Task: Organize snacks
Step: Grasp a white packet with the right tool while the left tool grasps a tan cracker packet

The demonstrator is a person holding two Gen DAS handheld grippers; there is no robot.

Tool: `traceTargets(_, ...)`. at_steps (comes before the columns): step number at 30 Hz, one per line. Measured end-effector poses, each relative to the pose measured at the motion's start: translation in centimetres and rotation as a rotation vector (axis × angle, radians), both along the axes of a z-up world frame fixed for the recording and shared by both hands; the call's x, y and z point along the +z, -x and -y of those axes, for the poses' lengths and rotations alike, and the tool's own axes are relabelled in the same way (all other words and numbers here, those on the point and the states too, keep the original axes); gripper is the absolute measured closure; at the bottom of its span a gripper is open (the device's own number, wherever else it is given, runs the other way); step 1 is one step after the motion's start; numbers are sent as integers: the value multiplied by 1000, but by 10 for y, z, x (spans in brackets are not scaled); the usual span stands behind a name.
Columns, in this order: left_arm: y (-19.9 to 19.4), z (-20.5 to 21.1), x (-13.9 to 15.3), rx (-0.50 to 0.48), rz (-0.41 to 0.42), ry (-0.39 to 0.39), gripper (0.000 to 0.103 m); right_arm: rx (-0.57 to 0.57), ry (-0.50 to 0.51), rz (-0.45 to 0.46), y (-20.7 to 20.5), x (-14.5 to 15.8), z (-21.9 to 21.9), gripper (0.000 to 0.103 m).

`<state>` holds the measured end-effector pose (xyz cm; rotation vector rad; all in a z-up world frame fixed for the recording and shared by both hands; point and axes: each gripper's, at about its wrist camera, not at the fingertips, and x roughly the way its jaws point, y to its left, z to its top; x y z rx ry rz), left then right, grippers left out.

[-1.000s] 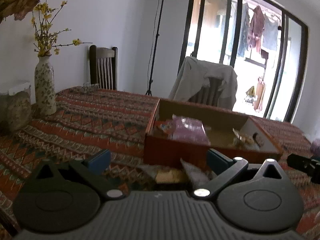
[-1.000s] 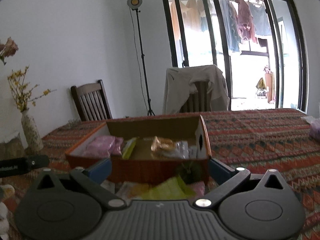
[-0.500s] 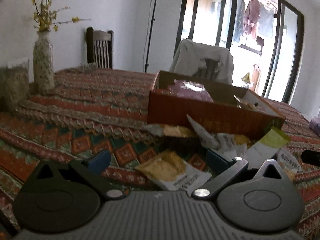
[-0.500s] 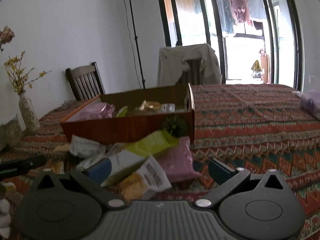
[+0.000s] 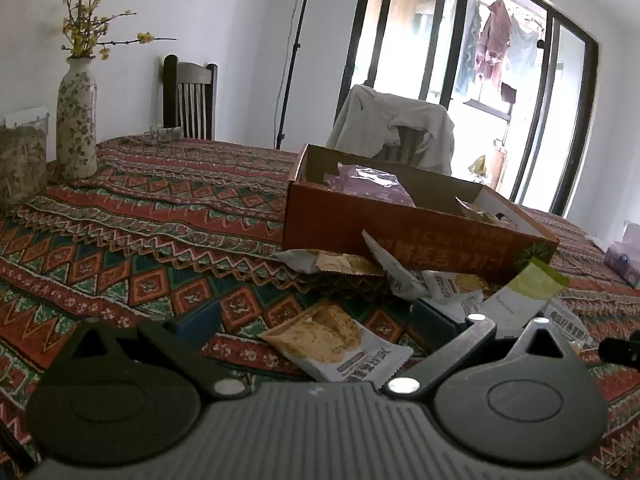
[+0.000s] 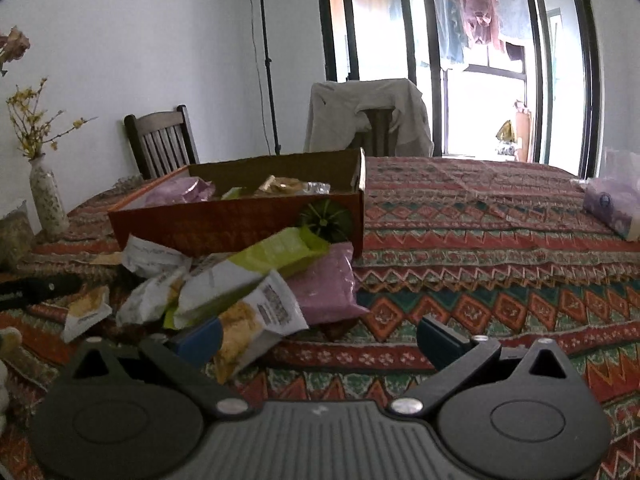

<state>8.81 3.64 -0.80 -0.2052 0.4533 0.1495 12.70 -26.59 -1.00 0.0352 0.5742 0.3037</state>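
Note:
An orange cardboard box holding several snack packets stands on the patterned tablecloth. A loose pile of packets lies in front of it. My left gripper is open just above the cloth, and a white packet of yellow crisps lies between its fingers. My right gripper is also open and holds nothing. Another crisp packet lies by its left finger, with a pink packet and a green-and-white packet just beyond. The box stands behind them.
A flowered vase and a filled jar stand at the table's far left. A purple tissue pack lies at the right. Behind the table stand a wooden chair, a chair draped with a jacket and a light stand.
Both grippers have drawn back from the box and tipped down, bringing the loose pile of packets into view. Both have stayed open.

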Motion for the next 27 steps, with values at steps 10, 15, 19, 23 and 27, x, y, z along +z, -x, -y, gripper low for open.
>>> traceTargets(10, -1, -5, -2, -12, 4, 32, 0, 34, -8, -13, -15, -4, -26, 2)
traceTargets(15, -3, -6, -2, -10, -6, 40, 0, 29, -7, -62, -30, -8, -51, 35)
traceTargets(19, -2, -6, -2, -11, 1, 38, 0, -22, -53, -93, -35, -13, -59, 49)
traceTargets(23, -1, -5, -2, -7, 3, 39, 0, -10, -63, -65, -28, -11, -60, 74)
traceTargets(27, -1, -6, -2, -2, 3, 38, 0, 15, -72, -17, -16, -5, -53, 83)
